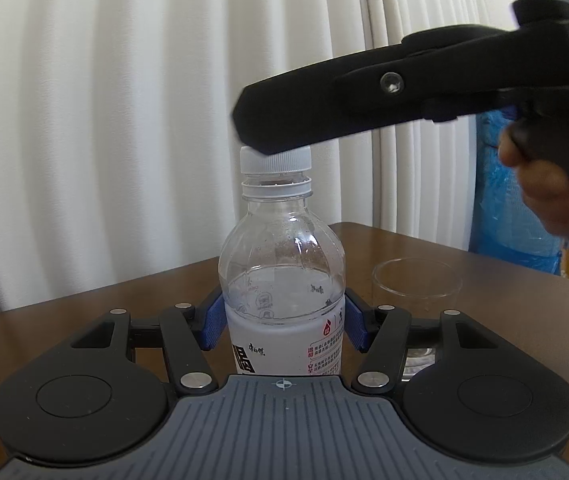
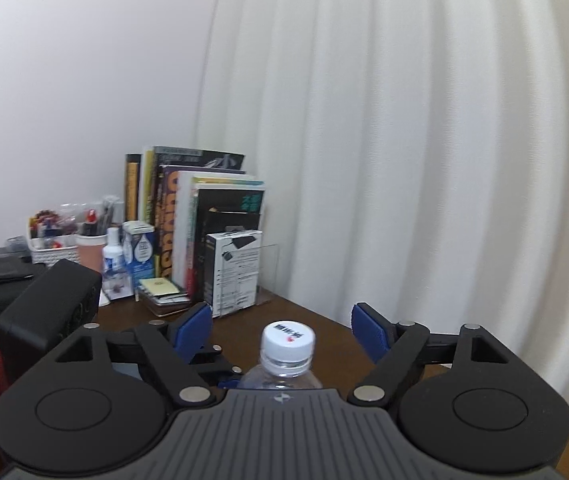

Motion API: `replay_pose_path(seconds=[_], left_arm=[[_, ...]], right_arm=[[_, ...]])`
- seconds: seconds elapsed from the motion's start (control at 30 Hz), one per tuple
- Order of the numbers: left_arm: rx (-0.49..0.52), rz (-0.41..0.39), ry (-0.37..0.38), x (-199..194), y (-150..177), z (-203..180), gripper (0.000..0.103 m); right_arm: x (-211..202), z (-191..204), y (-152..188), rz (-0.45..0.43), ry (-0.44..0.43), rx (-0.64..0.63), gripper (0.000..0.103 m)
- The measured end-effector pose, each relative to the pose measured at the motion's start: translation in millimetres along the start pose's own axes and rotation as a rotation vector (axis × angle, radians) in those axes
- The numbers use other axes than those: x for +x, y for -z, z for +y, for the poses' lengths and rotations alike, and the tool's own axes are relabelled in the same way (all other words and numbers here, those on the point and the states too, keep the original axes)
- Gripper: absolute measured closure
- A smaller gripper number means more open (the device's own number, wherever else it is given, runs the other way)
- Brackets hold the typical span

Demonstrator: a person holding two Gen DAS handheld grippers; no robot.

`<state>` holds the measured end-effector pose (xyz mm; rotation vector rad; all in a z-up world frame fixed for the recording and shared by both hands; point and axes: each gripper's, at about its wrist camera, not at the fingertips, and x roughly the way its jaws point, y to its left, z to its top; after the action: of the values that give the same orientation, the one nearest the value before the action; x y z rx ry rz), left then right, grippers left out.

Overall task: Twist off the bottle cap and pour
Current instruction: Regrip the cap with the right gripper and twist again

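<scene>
A clear water bottle (image 1: pixel 282 280) with a white label stands upright on the brown table (image 1: pixel 504 280). My left gripper (image 1: pixel 282 320) is shut on the bottle's body, its blue pads pressing both sides. The white cap (image 1: pixel 280 162) is on the neck. My right gripper (image 2: pixel 284 330) is open, its blue pads wide on either side of the cap (image 2: pixel 288 340) and above it, not touching. In the left wrist view the right gripper's black finger (image 1: pixel 324 108) hovers just over the cap. An empty clear glass (image 1: pixel 416 284) stands right of the bottle.
Books (image 2: pixel 200 216), a white box (image 2: pixel 234 270), small bottles and a basket of odds and ends (image 2: pixel 54 240) stand at the table's far left. White curtains (image 2: pixel 404 140) hang behind. A blue bag (image 1: pixel 516 220) sits beyond the table at right.
</scene>
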<state>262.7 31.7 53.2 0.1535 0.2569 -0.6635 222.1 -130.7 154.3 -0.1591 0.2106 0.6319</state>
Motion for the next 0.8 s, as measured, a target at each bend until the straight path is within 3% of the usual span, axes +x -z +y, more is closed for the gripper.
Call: replay_pose_path(seconds=[0.13,0.27,0.67,0.8], left_arm=[[-0.004,-0.002,-0.002,1,1,0,0.044],[-0.009,-0.004,0.0,2,2,1,0.044],[-0.011,0.002,0.003,2,2,1,0.044],[-0.012,0.003,0.003,4,0,0,0.044]], right_arm=[[9,4,3,-0.006,0.087,0.046,0.023],[15,3,8,-0.017,0.104,0.087,0.027],[25,8,13,0.0,0.14,0.082,0.064],[23,5,14,-0.003,0.127,0.094,0.069]])
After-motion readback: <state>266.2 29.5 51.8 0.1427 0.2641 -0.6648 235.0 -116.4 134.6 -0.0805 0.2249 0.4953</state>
